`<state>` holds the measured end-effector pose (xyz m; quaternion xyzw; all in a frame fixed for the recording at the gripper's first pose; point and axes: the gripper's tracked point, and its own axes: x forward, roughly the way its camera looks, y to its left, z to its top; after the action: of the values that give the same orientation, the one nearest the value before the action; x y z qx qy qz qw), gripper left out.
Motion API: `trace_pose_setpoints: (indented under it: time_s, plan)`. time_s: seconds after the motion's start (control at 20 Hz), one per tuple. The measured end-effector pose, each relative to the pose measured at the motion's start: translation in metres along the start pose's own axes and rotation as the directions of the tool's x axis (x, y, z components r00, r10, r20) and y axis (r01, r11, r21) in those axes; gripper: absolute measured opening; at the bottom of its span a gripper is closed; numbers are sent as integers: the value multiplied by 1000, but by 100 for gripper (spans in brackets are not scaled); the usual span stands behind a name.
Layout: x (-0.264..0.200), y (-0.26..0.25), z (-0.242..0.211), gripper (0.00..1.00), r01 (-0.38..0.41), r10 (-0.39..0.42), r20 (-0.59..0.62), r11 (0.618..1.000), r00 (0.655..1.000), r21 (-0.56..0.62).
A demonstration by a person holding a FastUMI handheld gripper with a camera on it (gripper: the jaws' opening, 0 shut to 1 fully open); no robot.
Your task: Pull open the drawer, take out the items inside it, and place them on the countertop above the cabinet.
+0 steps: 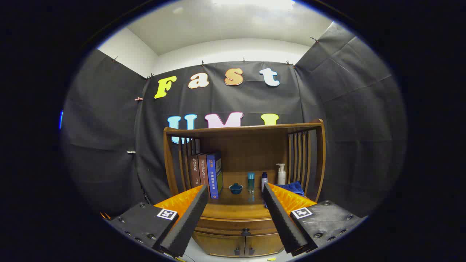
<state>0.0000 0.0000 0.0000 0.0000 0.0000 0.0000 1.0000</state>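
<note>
A: Gripper (236, 194) status in the gripper view?
B: Fingers spread wide apart, holding nothing, facing the wooden cabinet (244, 182).
A: Drawer (240, 222)?
B: Closed, its dark knob (245, 231) between and below the fingertips, above two small doors.
A: Countertop (236, 208)?
B: Books (206, 174) stand at the left; a blue lidded bowl (236, 188), a teal bottle (251, 182), a pump bottle (281, 174) and a blue cloth (291, 188) sit beyond the fingers.

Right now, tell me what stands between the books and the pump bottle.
Gripper view: between books and pump bottle stand a small blue bowl, teal bottle and small white bottle.
</note>
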Motion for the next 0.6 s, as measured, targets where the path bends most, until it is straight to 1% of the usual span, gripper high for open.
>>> trace_pose_setpoints:
  time_s: [0.3, 0.45, 0.6]
  plan:
    - [-2, -2, -2, 98, 9, -9, -14, 1000, 1000, -13]
    - [-1, 0, -6, 98, 16, -16, -39, 1000, 999, 0]
    - [-3, -3, -6, 98, 17, -17, -36, 1000, 999, 4]
